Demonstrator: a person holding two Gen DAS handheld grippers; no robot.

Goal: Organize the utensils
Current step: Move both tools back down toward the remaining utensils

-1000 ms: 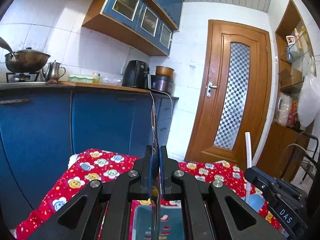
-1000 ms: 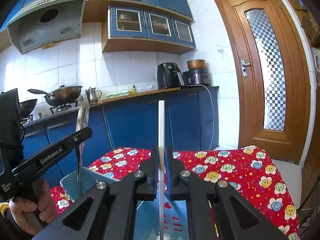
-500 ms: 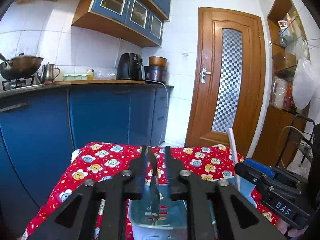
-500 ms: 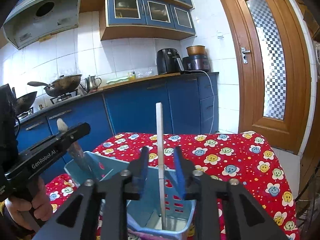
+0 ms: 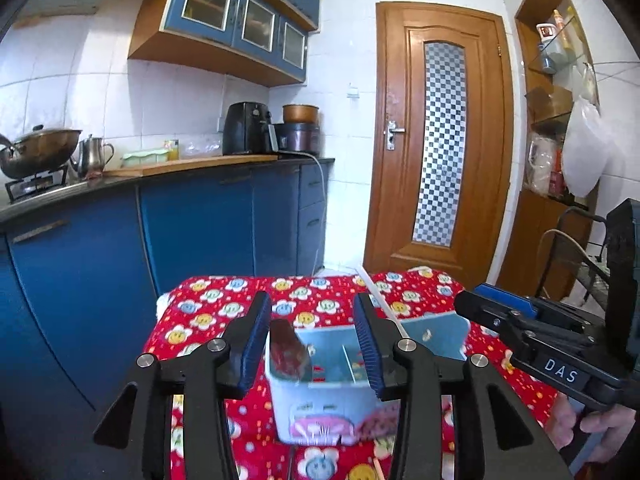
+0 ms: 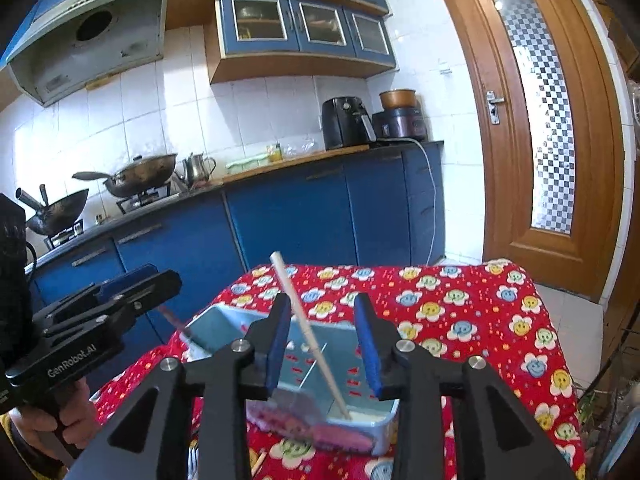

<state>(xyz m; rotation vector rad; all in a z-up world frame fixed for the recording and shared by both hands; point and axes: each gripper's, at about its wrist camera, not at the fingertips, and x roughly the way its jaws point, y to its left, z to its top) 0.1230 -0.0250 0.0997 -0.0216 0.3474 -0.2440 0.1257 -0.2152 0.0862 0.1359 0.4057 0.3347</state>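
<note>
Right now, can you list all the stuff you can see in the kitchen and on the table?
utensil basket: one, light blue, on the table, in front of both grippers
white stick: one, white, leaning inside the basket
spoon: one, shiny metal, leaning in the basket's left corner
tablecloth: one, red with smiley flowers, over the table
woks: two, dark metal, on the stove
kettle: one, silver, beside the stove
air fryer: one, black, on the counter
door: one, brown wood, at the right
left gripper: one, black with blue pads, jaws opening, spoon let go
right gripper: one, black with blue pads, jaws opening, stick loose between them
</note>
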